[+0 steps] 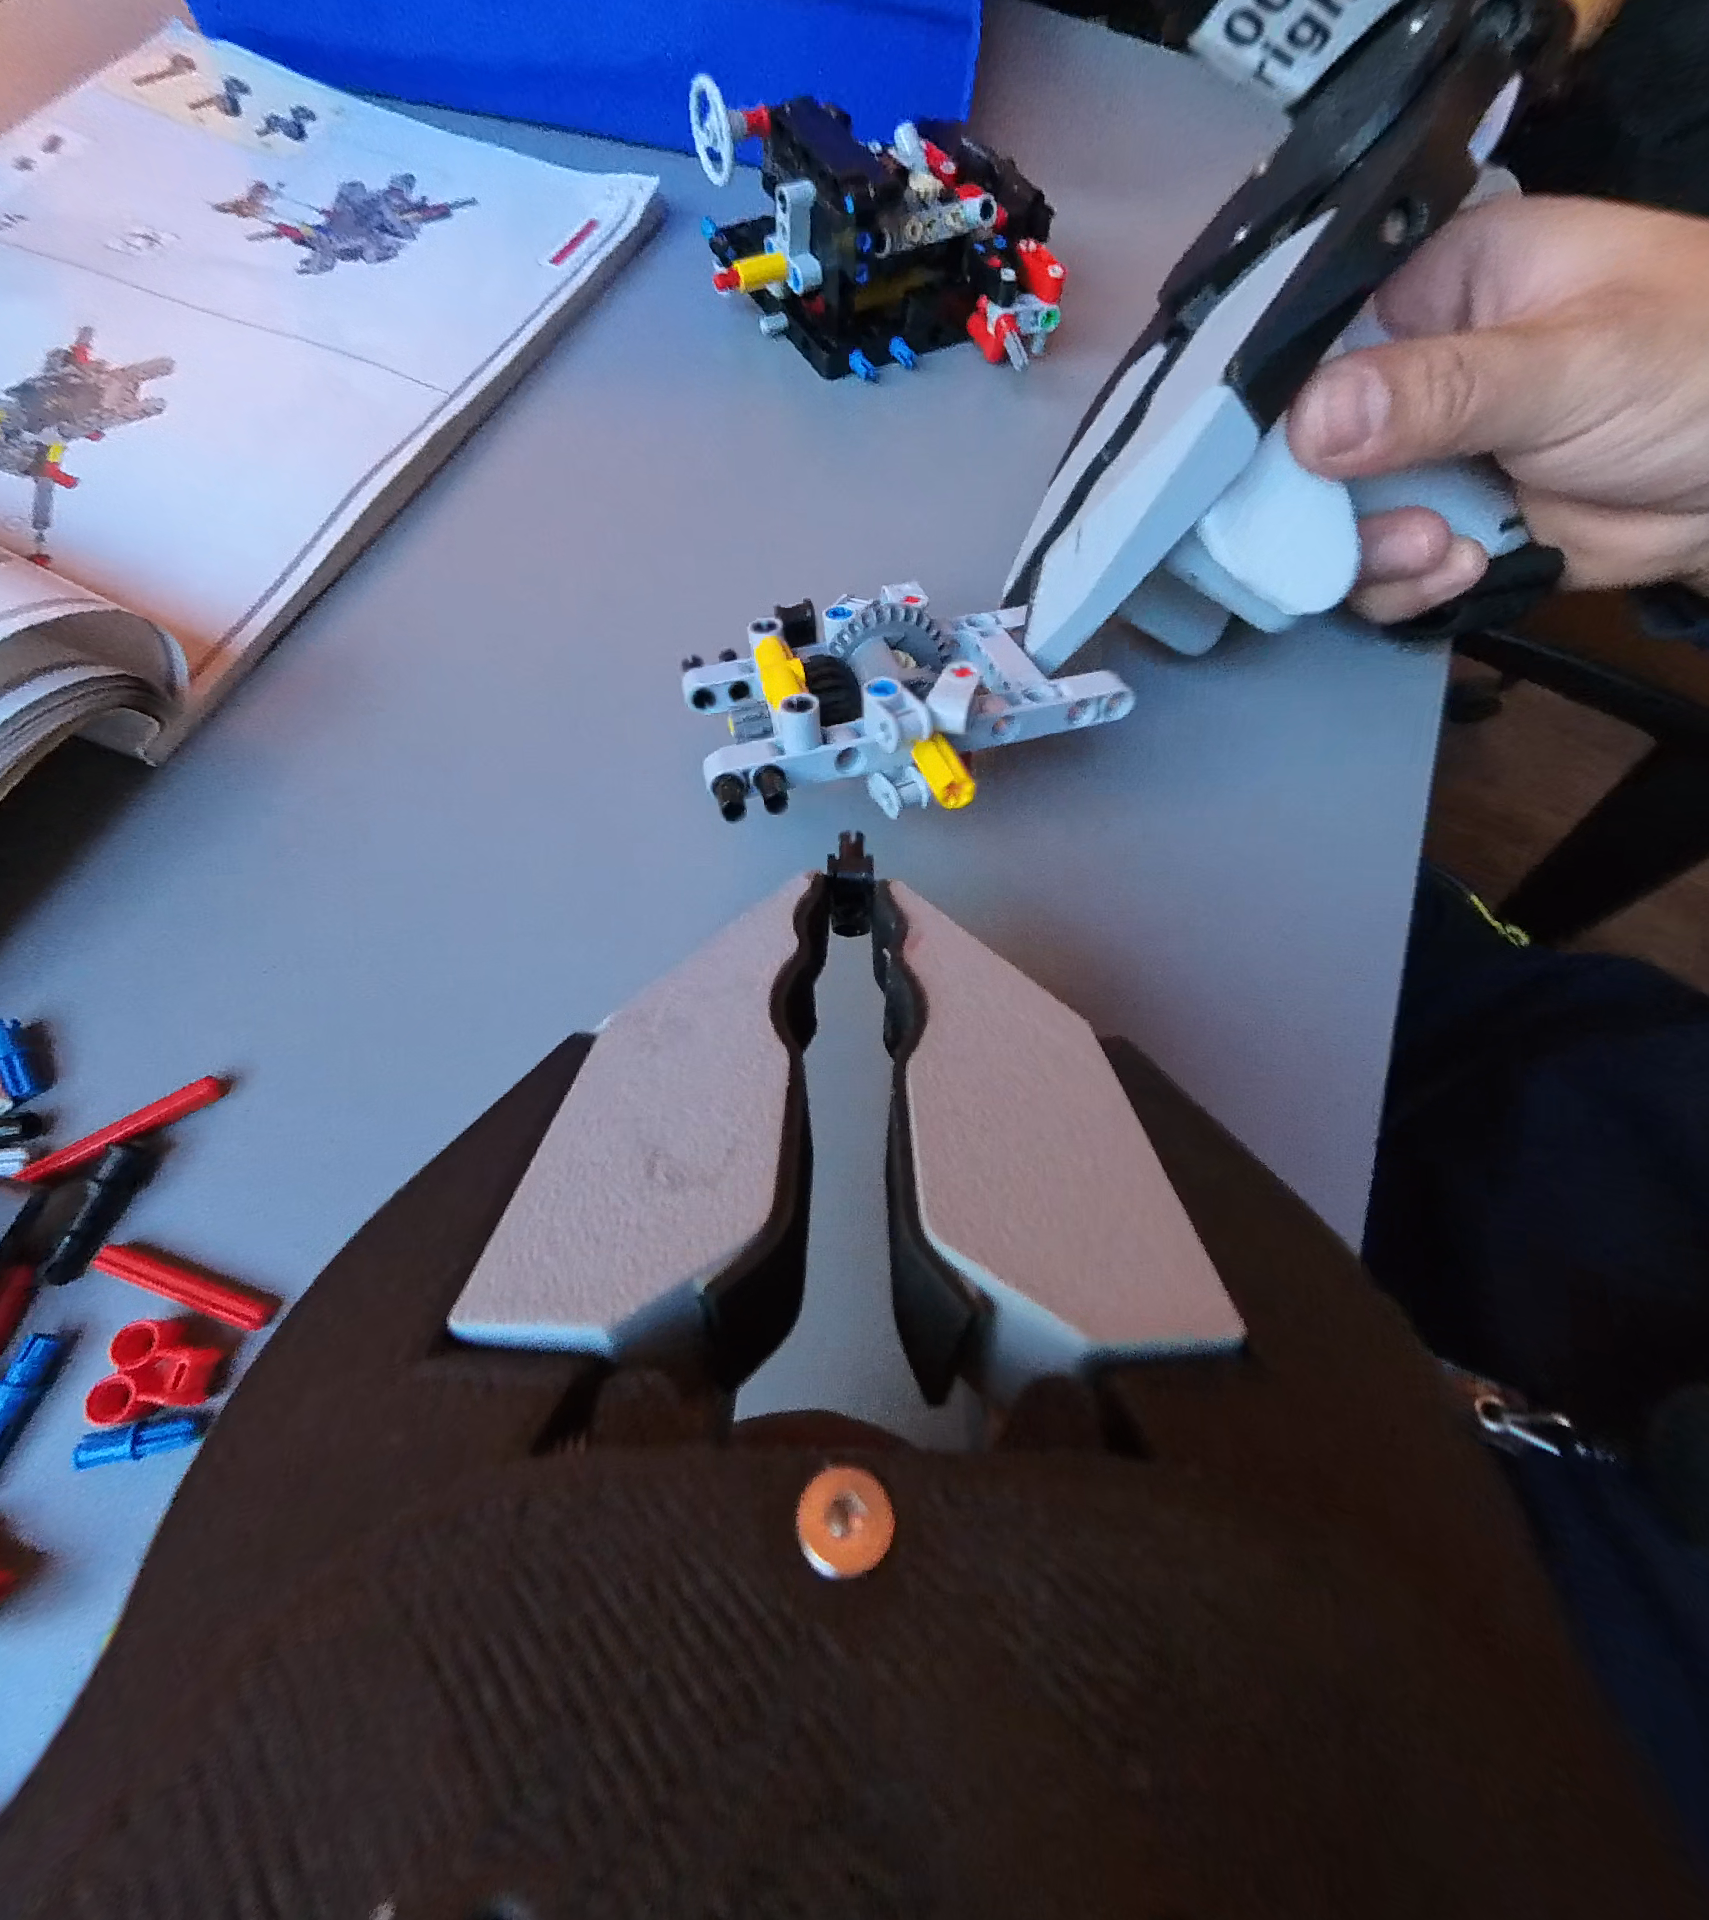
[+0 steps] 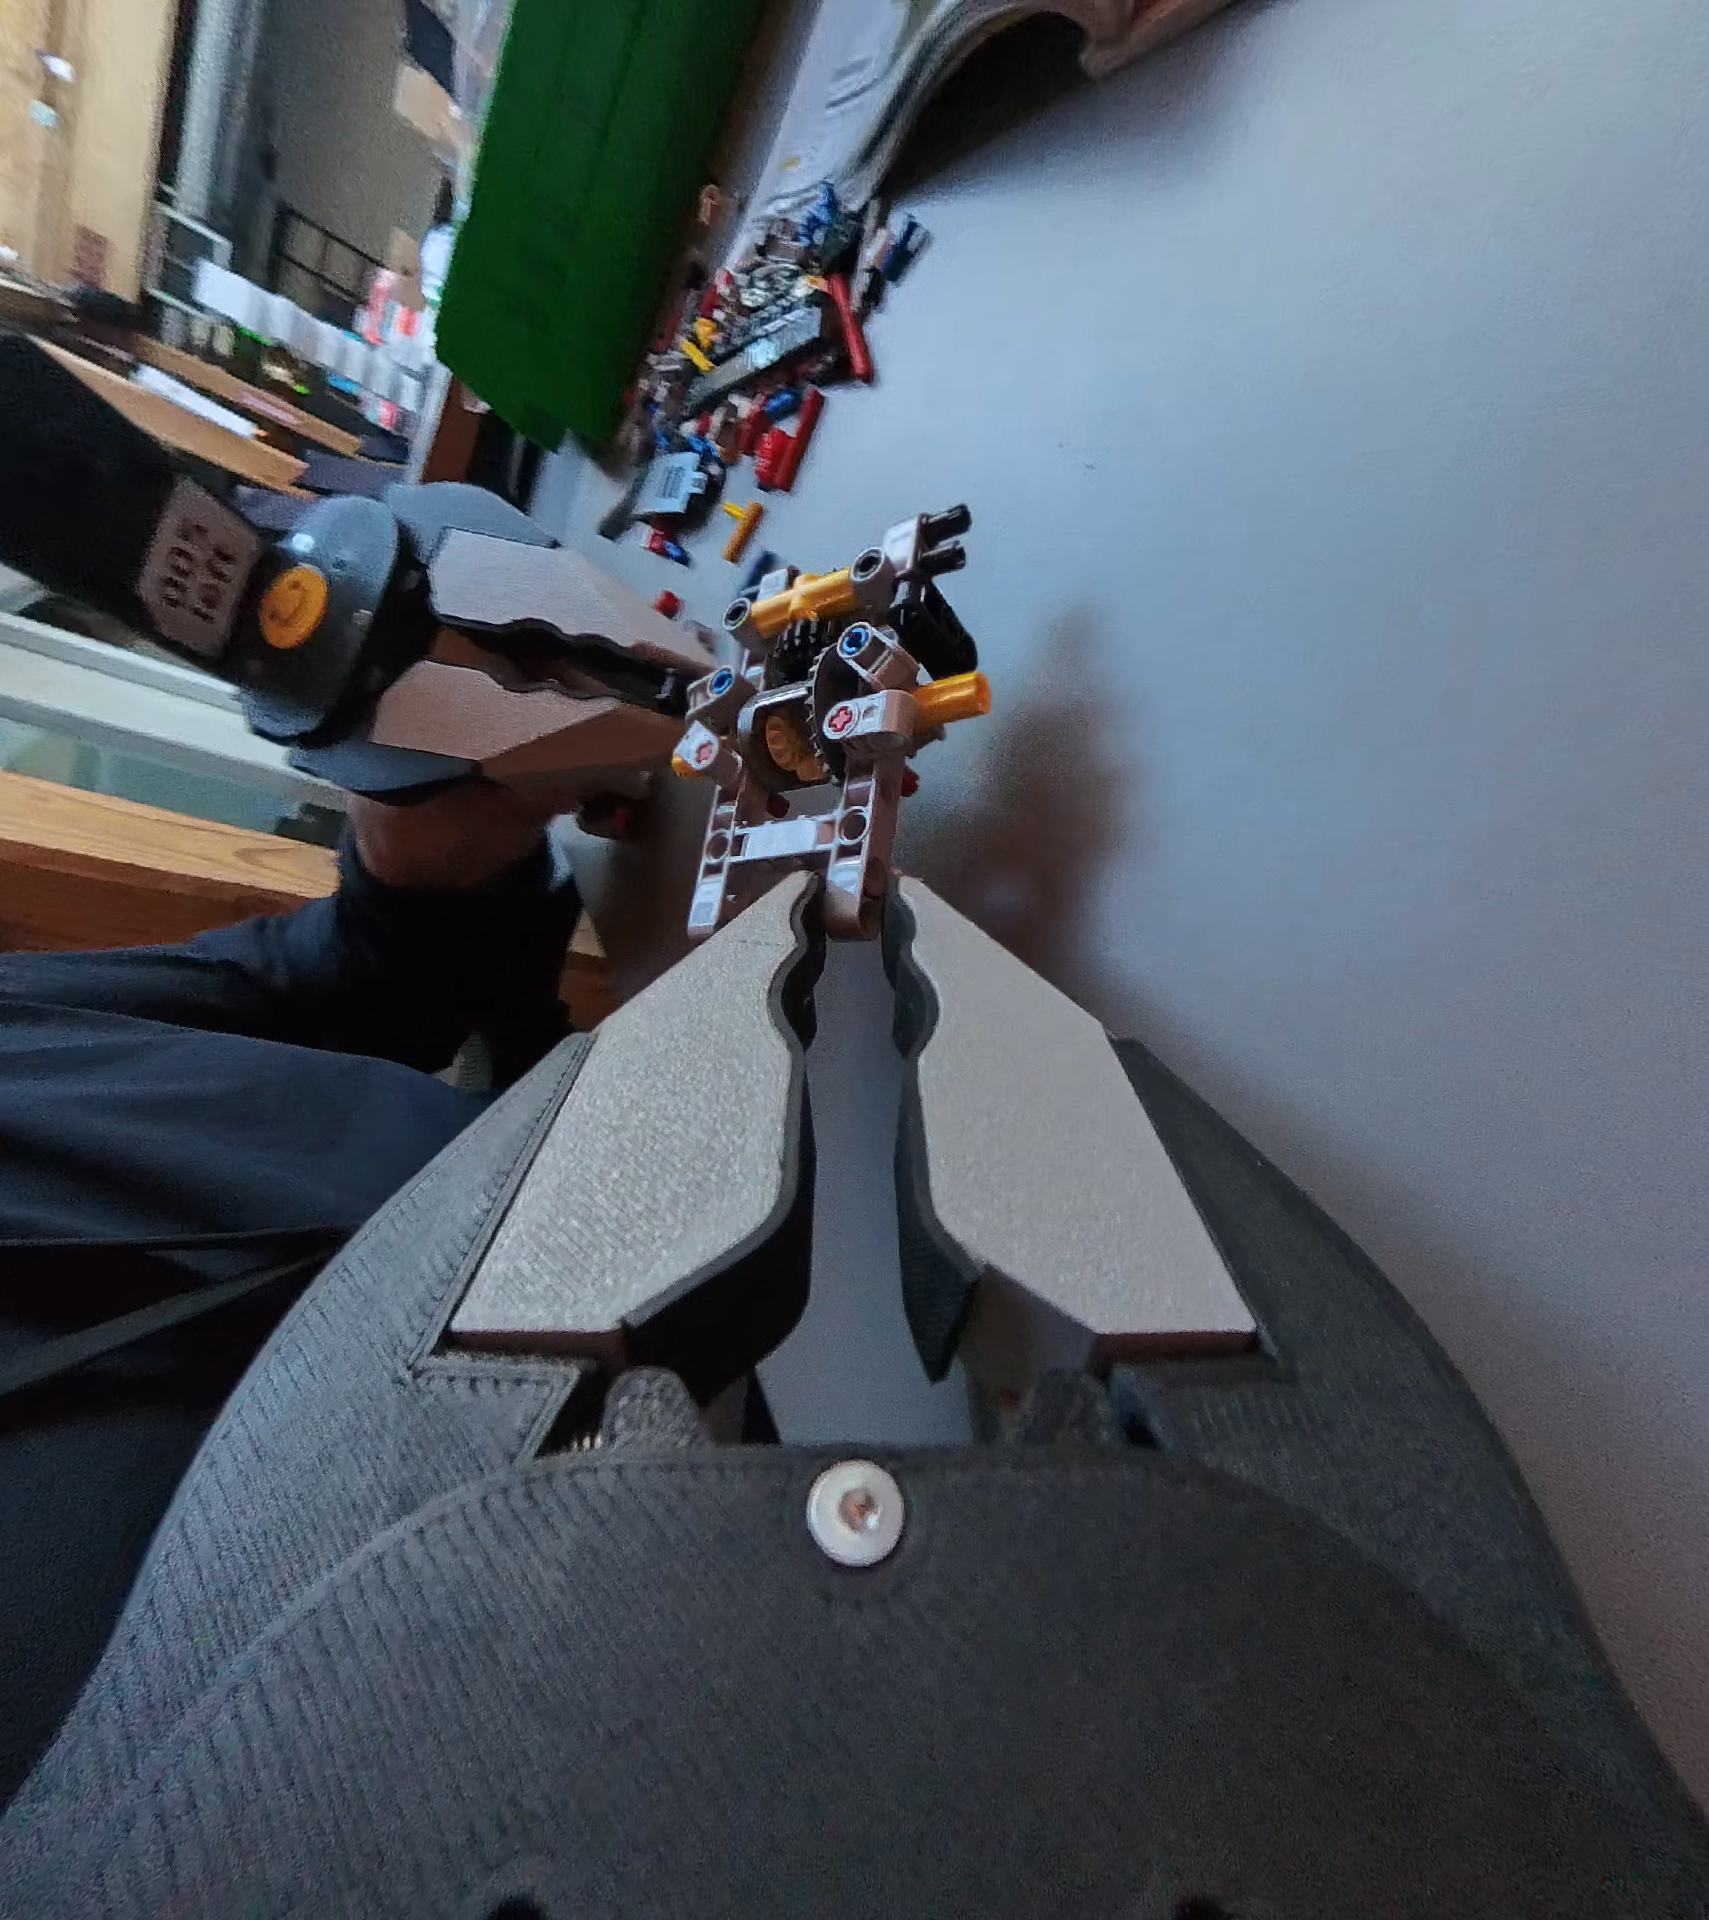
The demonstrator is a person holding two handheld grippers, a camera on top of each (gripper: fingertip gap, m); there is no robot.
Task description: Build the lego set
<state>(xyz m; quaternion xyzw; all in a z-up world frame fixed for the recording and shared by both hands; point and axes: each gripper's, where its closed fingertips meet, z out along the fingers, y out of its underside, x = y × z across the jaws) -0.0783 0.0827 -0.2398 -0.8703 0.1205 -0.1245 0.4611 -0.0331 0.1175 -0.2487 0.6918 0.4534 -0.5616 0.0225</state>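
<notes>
Pinched at the tips of the left gripper [image 1: 852, 902], a small black pin [image 1: 848, 883] points at the grey gear assembly [image 1: 881, 698] just ahead above the grey table [image 1: 517, 727]; loose parts [image 1: 50, 1247] lie left.

From the right wrist, the right gripper [image 2: 852, 902] clamps that assembly's grey beam [image 2: 855, 873], the rest rising beyond its tips, with the left gripper alongside.

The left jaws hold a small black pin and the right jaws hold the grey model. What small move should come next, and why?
Probably ease the left gripper forward. Its black pin points at the grey model, a short gap away, while the right gripper grips the model's frame above the table.
</notes>
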